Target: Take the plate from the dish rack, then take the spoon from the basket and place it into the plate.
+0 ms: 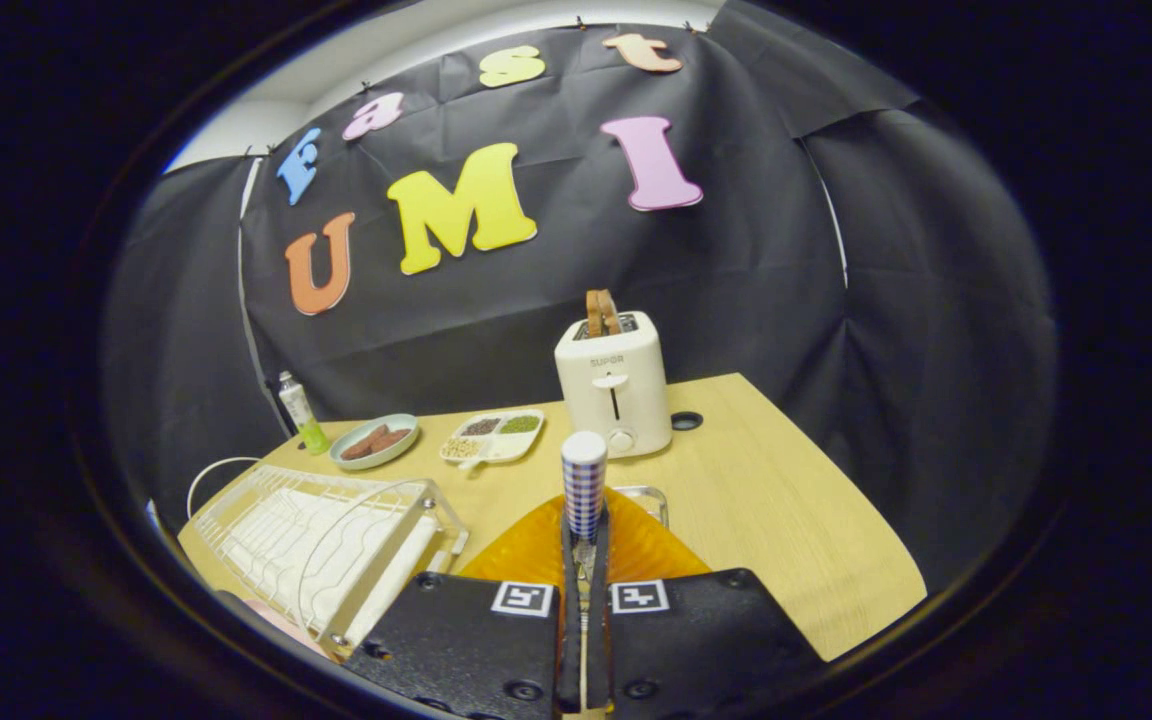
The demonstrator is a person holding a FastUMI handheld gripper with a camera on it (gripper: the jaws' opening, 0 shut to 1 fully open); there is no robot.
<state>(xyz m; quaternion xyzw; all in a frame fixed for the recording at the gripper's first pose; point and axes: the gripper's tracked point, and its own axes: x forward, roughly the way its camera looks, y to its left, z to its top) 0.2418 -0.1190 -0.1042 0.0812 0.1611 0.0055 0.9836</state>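
Observation:
My gripper (pixel 584 545) is shut on the spoon (pixel 584 480), whose blue-and-white checked handle with a white tip stands up from between the fingers. Directly below and just ahead of the fingers lies the orange ribbed plate (pixel 526 552) on the wooden table. The white wire dish rack (pixel 321 540) stands to the left of the fingers, close to the table's near edge. Just beyond the plate a clear rim (pixel 642 492) shows, possibly the basket. The spoon's bowl is hidden between the fingers.
A white toaster (pixel 613 385) with bread slices stands beyond the plate. Left of it are a divided white tray of grains (pixel 493 437), a pale green dish of brown pieces (pixel 374 441) and a small bottle (pixel 301 410). The table (pixel 796 500) ends at the right.

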